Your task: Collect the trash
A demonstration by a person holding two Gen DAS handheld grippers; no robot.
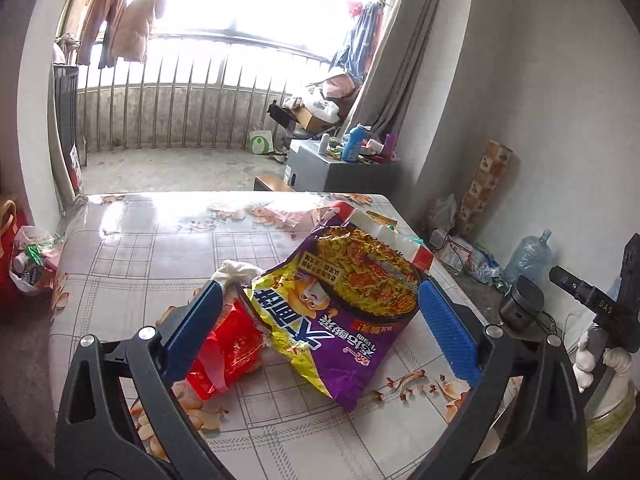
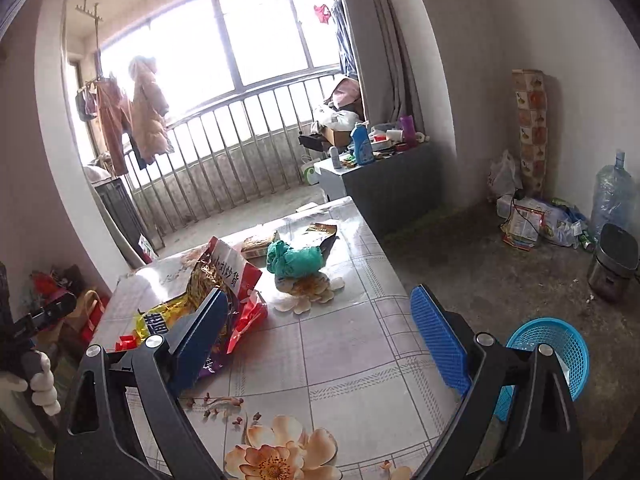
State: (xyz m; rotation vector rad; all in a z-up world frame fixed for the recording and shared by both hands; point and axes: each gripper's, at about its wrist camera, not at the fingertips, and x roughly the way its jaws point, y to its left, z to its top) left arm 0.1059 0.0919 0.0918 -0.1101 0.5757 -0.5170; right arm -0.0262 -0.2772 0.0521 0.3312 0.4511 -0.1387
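The left gripper (image 1: 320,320) hangs low over the table (image 1: 160,248), fingers spread wide on either side of the purple noodle bag (image 1: 340,312), which reads as a lineup for a pinch across its crumpled width; nothing is clamped yet. The bag lies flat and empty-looking, its near corner curling up off the cloth. A red wrapper (image 1: 228,352) is tucked partly under its left edge, with a white wad (image 1: 236,270) just behind, and a red-and-white snack bag (image 1: 384,236) props up at the back. Over to the right gripper (image 2: 320,332): fingers apart too, holding nothing, parked above bare tablecloth, likely waiting its turn. Ahead of it sits a green crumpled bag (image 2: 294,260) on the flower print, well apart from the pile at the left. And there's the blue basket (image 2: 552,356) on the floor, just off the table's right edge, probably where all this is headed, placed within easy reach. The thin foil bag will likely buckle when squeezed, so a grip near its middle looks safest.
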